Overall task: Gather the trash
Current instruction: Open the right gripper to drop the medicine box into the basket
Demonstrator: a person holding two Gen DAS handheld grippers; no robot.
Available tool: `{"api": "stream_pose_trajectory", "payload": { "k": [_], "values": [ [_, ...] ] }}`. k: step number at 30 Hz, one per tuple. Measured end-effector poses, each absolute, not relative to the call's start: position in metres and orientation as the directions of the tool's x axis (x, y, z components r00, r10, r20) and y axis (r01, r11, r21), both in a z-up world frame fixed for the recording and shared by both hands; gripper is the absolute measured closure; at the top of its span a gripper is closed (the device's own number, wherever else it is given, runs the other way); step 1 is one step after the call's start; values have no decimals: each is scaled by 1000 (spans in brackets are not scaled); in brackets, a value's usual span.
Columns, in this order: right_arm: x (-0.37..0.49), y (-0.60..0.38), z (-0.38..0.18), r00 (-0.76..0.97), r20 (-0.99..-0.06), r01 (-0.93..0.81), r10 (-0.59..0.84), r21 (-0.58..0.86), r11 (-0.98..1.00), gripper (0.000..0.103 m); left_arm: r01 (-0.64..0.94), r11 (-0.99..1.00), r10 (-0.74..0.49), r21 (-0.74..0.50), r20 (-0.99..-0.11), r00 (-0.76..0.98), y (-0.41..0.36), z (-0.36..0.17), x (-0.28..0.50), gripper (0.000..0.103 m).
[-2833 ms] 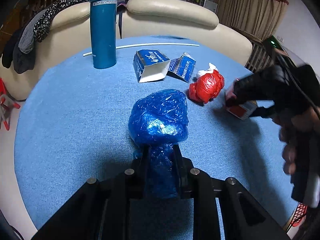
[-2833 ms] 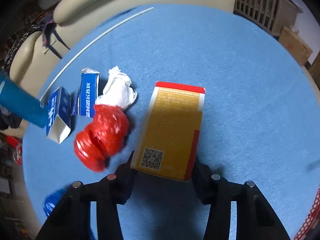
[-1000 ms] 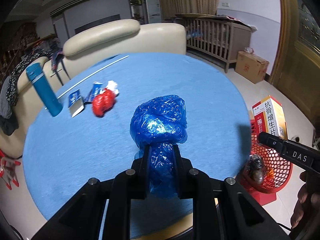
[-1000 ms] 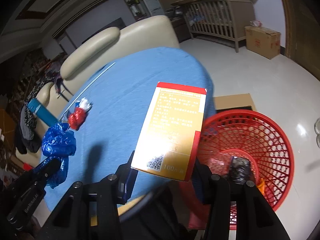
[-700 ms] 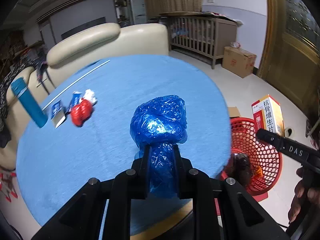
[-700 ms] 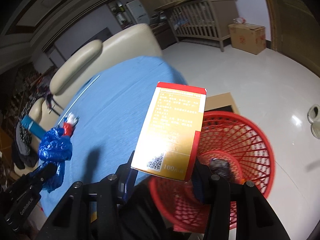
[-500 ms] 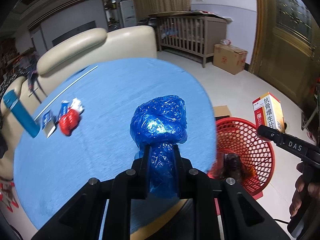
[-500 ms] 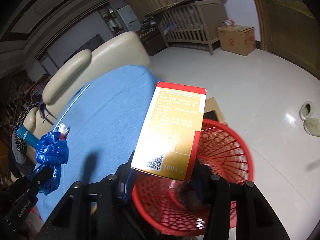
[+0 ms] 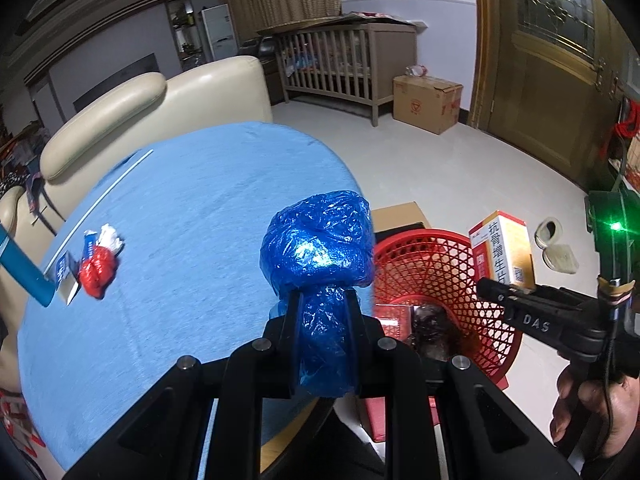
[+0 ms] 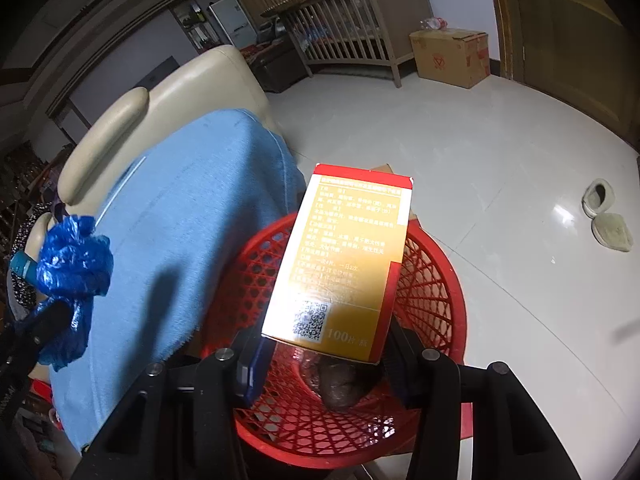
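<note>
Two tongs loaded: left tongs [image 9: 322, 320] pinching blue bag [image 9: 320, 248], right tongs [image 10: 324, 344] clamping yellow box [image 10: 340, 256]; red basket [image 10: 432, 288] directly beneath right tongs, beside blue surface [image 9: 180, 220].

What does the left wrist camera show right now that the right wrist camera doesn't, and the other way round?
Only the left wrist view shows the red bag and small cartons left on the table, plus the hand holding the right gripper. Only the right wrist view shows the yellow box directly above the red basket. Both show the blue bag, box and basket.
</note>
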State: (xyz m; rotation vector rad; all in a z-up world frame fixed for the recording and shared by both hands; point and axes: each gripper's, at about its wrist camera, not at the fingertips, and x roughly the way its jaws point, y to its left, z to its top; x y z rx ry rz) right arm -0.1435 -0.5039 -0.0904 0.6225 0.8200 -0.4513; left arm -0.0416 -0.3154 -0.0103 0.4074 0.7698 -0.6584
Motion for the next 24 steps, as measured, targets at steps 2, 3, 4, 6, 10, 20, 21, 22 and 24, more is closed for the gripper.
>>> {"api": "stream_pose_trajectory", "payload": {
  "k": [2, 3, 4, 6, 10, 20, 21, 22, 24],
  "values": [
    [-146, -506, -95, 597, -791, 598, -131, 330, 730, 52, 686, 720, -395, 106, -750, 531, -321, -12, -44, 83],
    [-147, -507, -96, 595, -793, 600, -130, 330, 729, 52, 691, 715, -397, 106, -752, 526, -324, -13, -45, 83],
    [-148, -510, -98, 592, -796, 603, -129, 330, 727, 52, 694, 712, -397, 109, -753, 525, -326, -13, -46, 83],
    [-149, -512, -102, 582, -803, 607, -124, 327, 725, 52, 703, 703, -399, 112, -756, 519, -332, -14, -49, 83],
    [-151, -515, -109, 567, -815, 614, -122, 319, 722, 52, 714, 691, -401, 115, -760, 511, -339, -15, -51, 83],
    [-147, -519, -130, 512, -856, 611, -78, 298, 734, 38, 735, 667, -404, 121, -770, 494, -356, -18, -55, 83],
    [-148, -518, -130, 511, -856, 608, -76, 298, 736, 37, 736, 666, -404, 121, -771, 492, -358, -18, -55, 83],
    [-148, -518, -131, 512, -856, 607, -74, 300, 736, 37, 737, 665, -404, 121, -772, 491, -359, -19, -55, 83],
    [-150, -520, -131, 516, -854, 609, -74, 305, 732, 35, 740, 661, -404, 121, -774, 488, -361, -20, -55, 83]
  ]
}}
